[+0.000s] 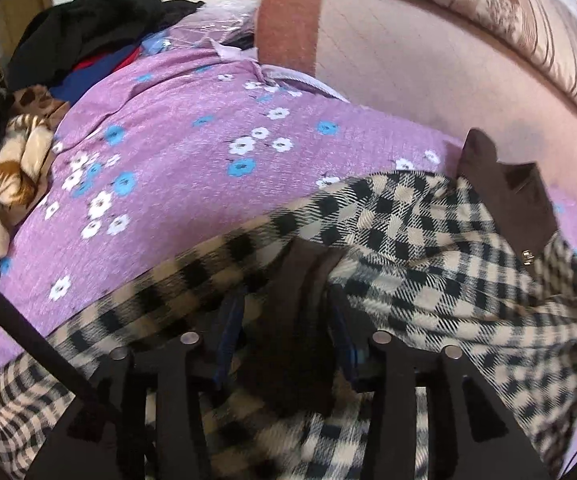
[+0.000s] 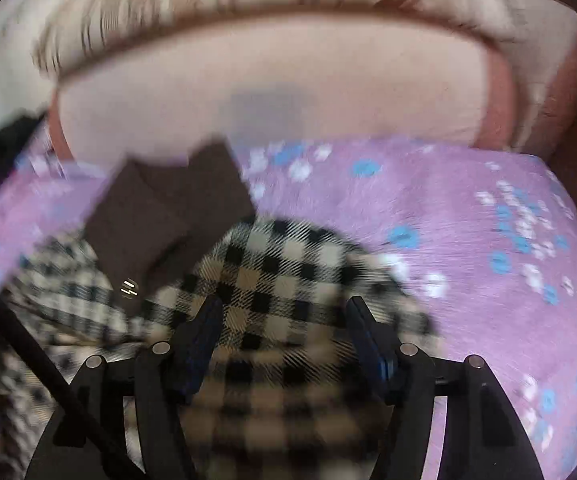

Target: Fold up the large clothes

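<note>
A black-and-cream checked garment (image 1: 408, 236) with a dark brown lining (image 1: 508, 188) lies bunched on the purple flowered sheet (image 1: 168, 152). My left gripper (image 1: 286, 312) points down into it. Its blue-padded fingers (image 1: 230, 320) stand apart, with a dark fold of the garment between them and a gap on either side. In the blurred right wrist view, my right gripper (image 2: 284, 316) is open over a hump of the checked garment (image 2: 272, 264). The brown lining (image 2: 168, 208) lies to its upper left, and a metal snap (image 2: 128, 288) shows near its edge.
A padded pink headboard (image 1: 428, 72) rises behind the bed, with a striped cushion (image 1: 528, 20) on top. A pile of dark and patterned clothes (image 1: 68, 40) sits at the far left. Bare sheet (image 2: 488, 240) stretches to the right of the garment.
</note>
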Demonstrator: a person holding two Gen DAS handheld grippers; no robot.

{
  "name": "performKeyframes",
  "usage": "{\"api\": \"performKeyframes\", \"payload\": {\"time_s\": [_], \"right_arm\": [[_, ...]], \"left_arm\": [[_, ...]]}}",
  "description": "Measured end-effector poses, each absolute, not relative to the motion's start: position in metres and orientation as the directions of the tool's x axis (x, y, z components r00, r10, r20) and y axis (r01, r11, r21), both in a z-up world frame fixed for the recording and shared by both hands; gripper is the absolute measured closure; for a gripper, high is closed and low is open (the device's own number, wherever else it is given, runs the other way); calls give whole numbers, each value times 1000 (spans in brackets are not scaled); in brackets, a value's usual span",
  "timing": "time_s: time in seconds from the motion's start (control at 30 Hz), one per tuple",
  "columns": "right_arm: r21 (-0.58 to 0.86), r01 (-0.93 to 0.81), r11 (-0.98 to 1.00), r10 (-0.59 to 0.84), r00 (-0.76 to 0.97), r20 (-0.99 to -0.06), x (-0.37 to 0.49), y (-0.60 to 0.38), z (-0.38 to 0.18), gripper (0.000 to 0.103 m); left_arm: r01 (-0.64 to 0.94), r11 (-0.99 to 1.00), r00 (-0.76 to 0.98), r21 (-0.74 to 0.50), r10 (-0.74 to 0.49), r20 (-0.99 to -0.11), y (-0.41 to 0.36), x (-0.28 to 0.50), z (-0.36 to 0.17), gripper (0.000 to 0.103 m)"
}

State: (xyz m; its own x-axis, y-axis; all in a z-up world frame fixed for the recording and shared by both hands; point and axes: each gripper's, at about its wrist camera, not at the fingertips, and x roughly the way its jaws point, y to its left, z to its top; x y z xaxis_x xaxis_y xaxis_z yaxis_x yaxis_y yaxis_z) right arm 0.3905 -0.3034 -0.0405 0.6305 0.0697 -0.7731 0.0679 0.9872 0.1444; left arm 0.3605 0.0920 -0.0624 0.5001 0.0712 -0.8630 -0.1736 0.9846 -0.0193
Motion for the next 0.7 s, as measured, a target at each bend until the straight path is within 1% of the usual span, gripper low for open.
{"api": "performKeyframes", "payload": {"time_s": [0.07, 0.1, 0.17, 0.23, 0.33, 0.37, 0.4, 0.43, 0.47, 0.5, 0.53, 0.6, 0.63, 0.7], "right_arm": [[189, 69, 980, 98, 659, -745, 358, -325, -26, 34], [186, 65, 980, 96, 664, -741, 346, -330, -22, 34], [173, 48, 984, 99, 658, -747, 320, -338, -20, 34], [195, 38, 980, 127, 638, -760, 303, -343, -28, 34], [210, 50, 977, 136, 612, -779, 290, -343, -45, 34], [220, 52, 974, 145, 602, -785, 290, -339, -53, 34], [230, 46, 972, 159, 593, -789, 292, -335, -58, 38], [214, 48, 976, 145, 591, -794, 294, -329, -64, 44], [165, 70, 984, 94, 585, -806, 297, -327, -68, 44], [53, 116, 992, -19, 548, -836, 306, -325, -79, 42], [26, 146, 989, -51, 501, -864, 312, -329, -88, 37], [61, 204, 977, -51, 501, -864, 306, -336, -79, 37], [64, 212, 975, -54, 508, -859, 302, -334, -72, 40], [34, 167, 985, -70, 579, -812, 284, -317, -40, 42]], "left_arm": [[-175, 983, 509, -46, 51, -859, 98, 345, -52, 58], [-169, 984, 514, -57, 39, -857, 101, 333, -46, 58], [-156, 986, 515, -62, 27, -857, 102, 313, -37, 56], [-146, 987, 512, -66, 19, -859, 101, 283, -27, 54], [-127, 986, 518, -106, -25, -855, 98, 235, -14, 47], [-120, 984, 528, -130, -47, -848, 98, 221, -12, 42], [-112, 982, 541, -151, -67, -838, 98, 205, -10, 41], [-110, 982, 549, -151, -66, -833, 97, 196, -9, 41], [-114, 984, 559, -135, -49, -828, 97, 187, -10, 41], [-117, 986, 566, -120, -33, -824, 97, 183, -11, 41], [-119, 987, 574, -105, -19, -819, 99, 179, -14, 41], [-124, 989, 578, -84, 3, -816, 105, 175, -19, 41], [-124, 989, 581, -83, 5, -814, 109, 176, -21, 41], [-131, 989, 584, -75, 16, -811, 116, 178, -25, 41]]}}
